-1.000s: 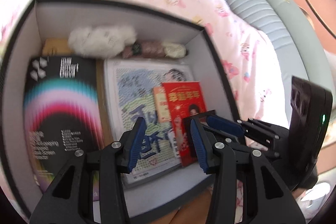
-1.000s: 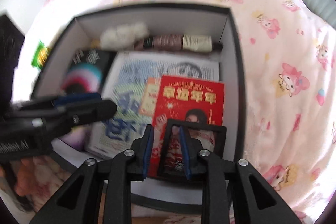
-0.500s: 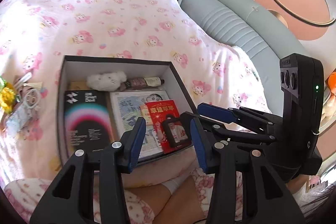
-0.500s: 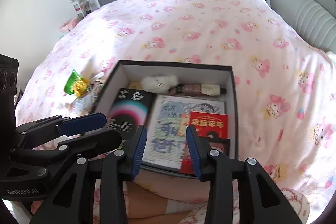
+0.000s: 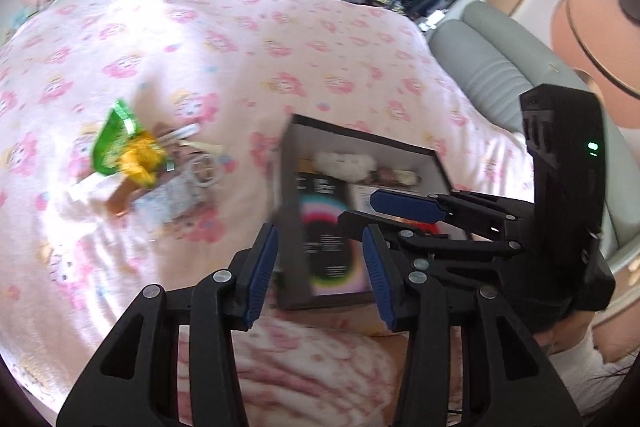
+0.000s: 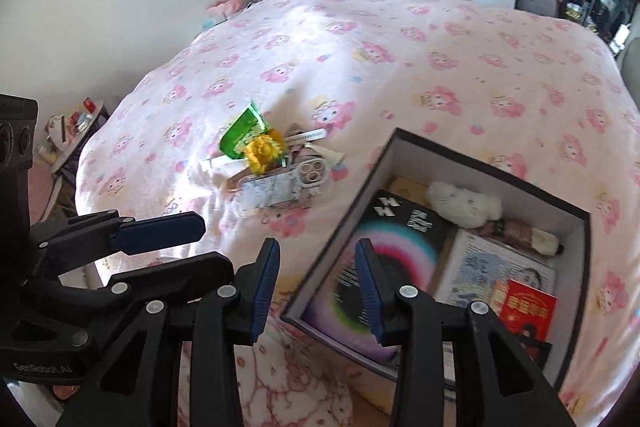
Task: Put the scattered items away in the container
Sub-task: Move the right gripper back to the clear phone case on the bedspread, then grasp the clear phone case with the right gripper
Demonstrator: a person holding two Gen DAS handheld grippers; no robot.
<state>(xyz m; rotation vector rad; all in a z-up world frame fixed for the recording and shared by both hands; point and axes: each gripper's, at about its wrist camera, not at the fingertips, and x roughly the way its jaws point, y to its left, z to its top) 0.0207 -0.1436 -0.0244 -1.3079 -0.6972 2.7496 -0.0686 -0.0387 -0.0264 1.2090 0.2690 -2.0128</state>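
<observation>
We are holding both tongs, left gripper and right gripper, apart and empty over the box; scattered items are lying left of it.

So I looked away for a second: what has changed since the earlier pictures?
The right gripper let go of the small black frame, now lying in the box. Both grippers pulled up and swung left toward the scattered pile. The left gripper stayed open and empty; the box contents are otherwise unchanged.
</observation>
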